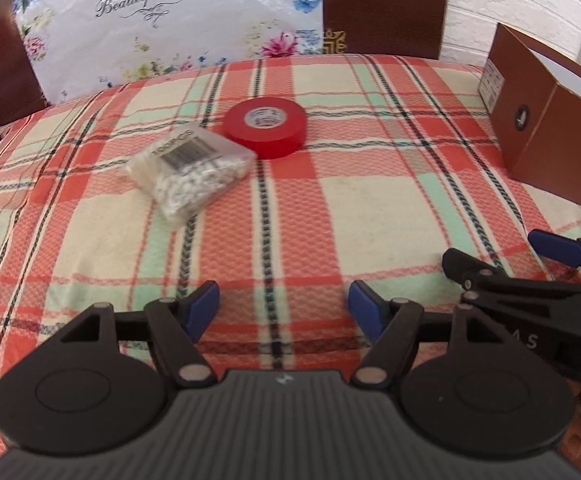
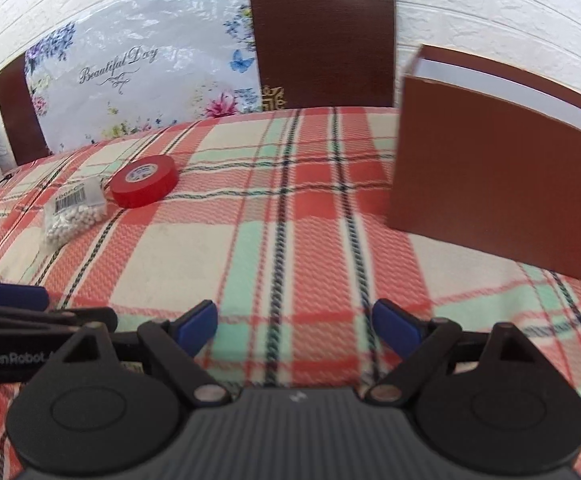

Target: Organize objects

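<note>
A red tape roll [image 1: 265, 125] lies flat on the plaid tablecloth, touching a clear plastic box of small white beads [image 1: 191, 168] to its left. Both also show in the right wrist view: the tape roll [image 2: 145, 186] and the bead box [image 2: 75, 212] at far left. A brown open box [image 1: 550, 136] stands at the right; it is large in the right wrist view [image 2: 498, 184]. My left gripper [image 1: 284, 312] is open and empty, well short of the tape. My right gripper [image 2: 294, 326] is open and empty, left of the brown box.
The plaid tablecloth [image 1: 330, 208] covers the table. A floral "Beautiful Day" bag [image 1: 158, 20] and dark wooden chair backs [image 2: 322, 36] stand behind the far edge. A white brick wall is behind. The right gripper shows in the left wrist view [image 1: 546, 268].
</note>
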